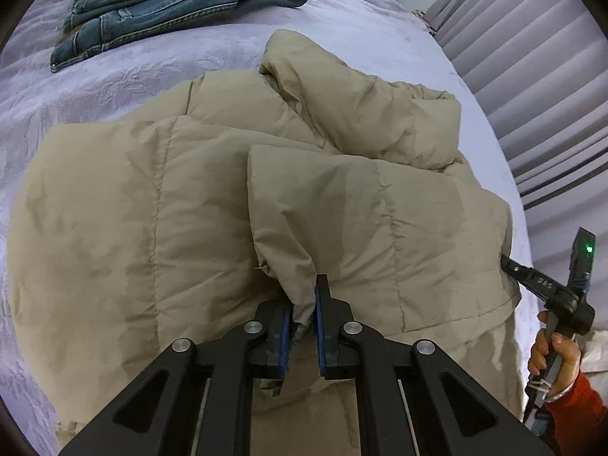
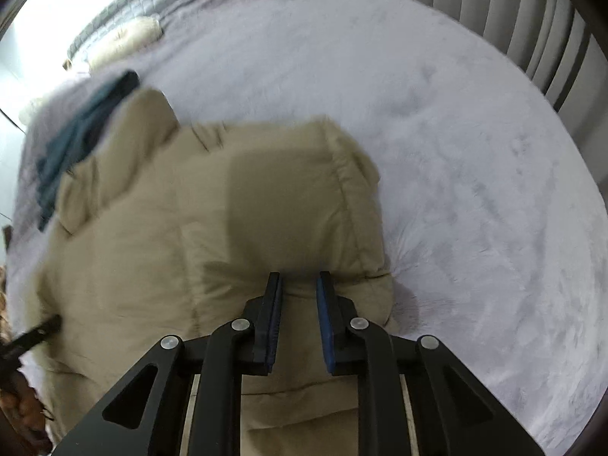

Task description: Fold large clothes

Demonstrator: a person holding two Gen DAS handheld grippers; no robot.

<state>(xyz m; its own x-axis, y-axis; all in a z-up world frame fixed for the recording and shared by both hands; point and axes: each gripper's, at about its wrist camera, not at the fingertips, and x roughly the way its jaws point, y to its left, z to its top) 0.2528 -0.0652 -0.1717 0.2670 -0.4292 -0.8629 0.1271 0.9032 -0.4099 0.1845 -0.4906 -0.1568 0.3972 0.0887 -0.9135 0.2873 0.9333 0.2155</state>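
a wide bed [image 2: 456, 144] under a pale lilac bedspread [image 1: 125, 72] with a faint raised pattern fills both views; in the right wrist view its far and right side lies bare up to the edge, where ribbed grey vertical blinds [image 1: 539, 60] stand. the beige puffer jacket [image 1: 182, 197], soft quilted fabric with stitched channels, lies bunched on the near part of the bed, one padded panel folded over the body and its collar heaped toward the blinds. folded blue denim jeans [image 1: 159, 3] lie well apart at the far left. no writing is readable. the left gripper [image 1: 304, 315], black with blue pads, is pinched on a fold of the jacket's edge. the right gripper [image 2: 298, 296] is at the jacket's right edge, jaws narrowly apart with fabric between them; whether the pads press on it is unclear through blur. a hand [image 1: 551, 353] in an orange sleeve [image 1: 577, 406] holds it.
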